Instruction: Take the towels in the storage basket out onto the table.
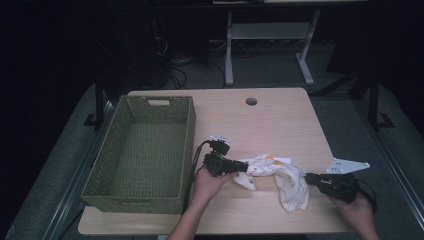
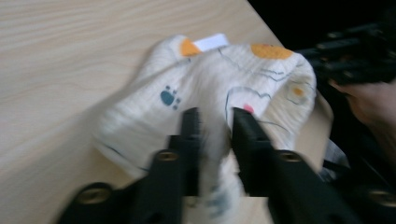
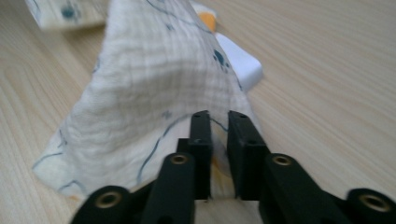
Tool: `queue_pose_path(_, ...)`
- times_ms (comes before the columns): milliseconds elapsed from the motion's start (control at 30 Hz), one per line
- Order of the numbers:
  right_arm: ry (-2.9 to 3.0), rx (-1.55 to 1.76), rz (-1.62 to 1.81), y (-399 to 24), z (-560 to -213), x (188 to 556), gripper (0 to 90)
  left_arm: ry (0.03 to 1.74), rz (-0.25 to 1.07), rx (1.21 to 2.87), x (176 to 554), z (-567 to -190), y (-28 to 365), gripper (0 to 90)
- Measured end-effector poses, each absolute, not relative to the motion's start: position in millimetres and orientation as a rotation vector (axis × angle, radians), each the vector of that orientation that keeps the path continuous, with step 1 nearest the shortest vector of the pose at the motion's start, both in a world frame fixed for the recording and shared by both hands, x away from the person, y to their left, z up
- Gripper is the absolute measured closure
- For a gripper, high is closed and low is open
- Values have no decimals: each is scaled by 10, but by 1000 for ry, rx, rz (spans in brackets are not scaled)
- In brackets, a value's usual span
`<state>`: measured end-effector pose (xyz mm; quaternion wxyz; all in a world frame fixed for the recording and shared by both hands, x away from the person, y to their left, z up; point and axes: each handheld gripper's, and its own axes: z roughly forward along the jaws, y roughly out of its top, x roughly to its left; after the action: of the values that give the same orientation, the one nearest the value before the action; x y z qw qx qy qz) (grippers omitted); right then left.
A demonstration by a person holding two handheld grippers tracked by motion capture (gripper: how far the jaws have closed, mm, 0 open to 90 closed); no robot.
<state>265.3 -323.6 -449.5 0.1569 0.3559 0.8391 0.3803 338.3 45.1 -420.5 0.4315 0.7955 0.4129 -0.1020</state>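
A cream cloth (image 1: 280,176) printed with orange spots and blue paw marks lies crumpled near the table's front edge, arched up between my two grippers. My left gripper (image 1: 245,166) meets its left end, and a fold of the cloth (image 2: 205,79) fills the gap between the left gripper's (image 2: 215,114) jaws. At the cloth's right end is my right gripper (image 1: 308,178). In the right gripper view the cloth (image 3: 154,74) rises like a tent to the right gripper's (image 3: 218,116) narrow-set jaws, which pinch its edge. A white tag (image 3: 243,65) sticks out of the cloth.
A green woven basket (image 1: 190,135) stands on the left of the light wooden table (image 1: 270,120), close to my left hand. A round cable hole (image 1: 251,101) sits near the far edge. Beyond the table are a dark floor and desk legs.
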Motion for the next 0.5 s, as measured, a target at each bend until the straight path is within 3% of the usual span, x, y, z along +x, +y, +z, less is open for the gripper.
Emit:
queue_pose_path(100, 2363, 963, 1121, -3215, -4428, 2578, 688, 1029, -228, 1977, 3363, -4191, 467, 604)
queue_pose_path(300, 2381, 764, 1242, -3116, -4247, 2277, 698, 965, -235, 2023, 3230, -4178, 442, 580)
queue_pose_path(433, 2436, 698, 1281, -3011, -4257, 2162, 731, 912, -300, 2004, 3108, -4192, 447, 589)
queue_pose_path(500, 2494, 653, 1257, -2891, -4319, 2129, 736, 861, -337, 2041, 3006, -4220, 437, 644)
